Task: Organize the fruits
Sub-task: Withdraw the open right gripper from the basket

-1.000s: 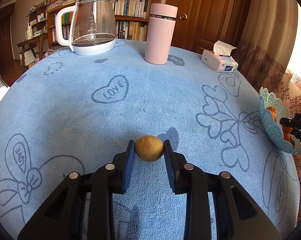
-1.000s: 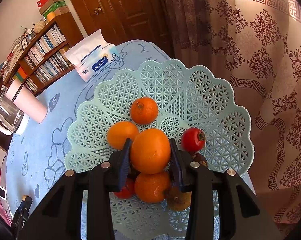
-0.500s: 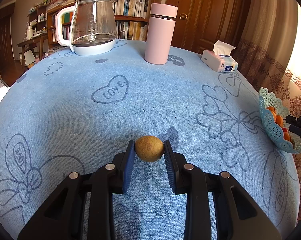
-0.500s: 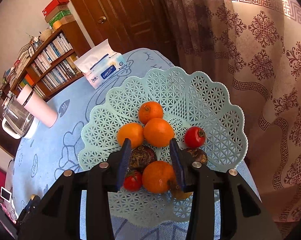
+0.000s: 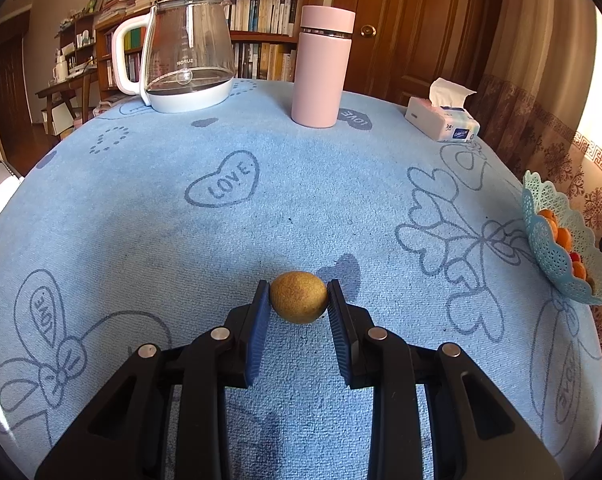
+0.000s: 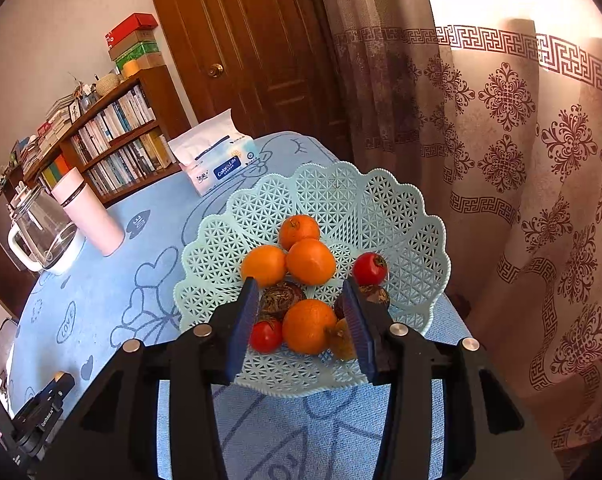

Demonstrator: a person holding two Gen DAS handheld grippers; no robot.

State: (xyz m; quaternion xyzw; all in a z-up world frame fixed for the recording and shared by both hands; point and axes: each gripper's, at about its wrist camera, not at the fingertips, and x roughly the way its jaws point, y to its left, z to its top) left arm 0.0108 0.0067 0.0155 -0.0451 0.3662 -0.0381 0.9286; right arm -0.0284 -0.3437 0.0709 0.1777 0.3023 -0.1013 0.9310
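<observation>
In the left wrist view my left gripper (image 5: 299, 294) is shut on a brown kiwi (image 5: 299, 297), held just over the blue tablecloth. The pale green lattice fruit basket (image 5: 541, 236) stands at the table's right edge. In the right wrist view the same basket (image 6: 341, 196) holds several oranges (image 6: 311, 261), red tomatoes (image 6: 370, 268), dark round fruits (image 6: 281, 298) and a kiwi. My right gripper (image 6: 301, 292) hangs above and in front of the basket, its jaws opening with nothing gripped between them; the fruit lies below them.
At the back of the table stand a glass kettle (image 5: 185, 60), a pink thermos (image 5: 321, 66) and a tissue pack (image 5: 441, 122). A patterned curtain (image 6: 521, 160) hangs right behind the basket. Bookshelves and a wooden door are beyond the table.
My right gripper let go of an orange, which now lies in the basket, then drew back and up as its jaws widened. The left gripper and its kiwi have not moved.
</observation>
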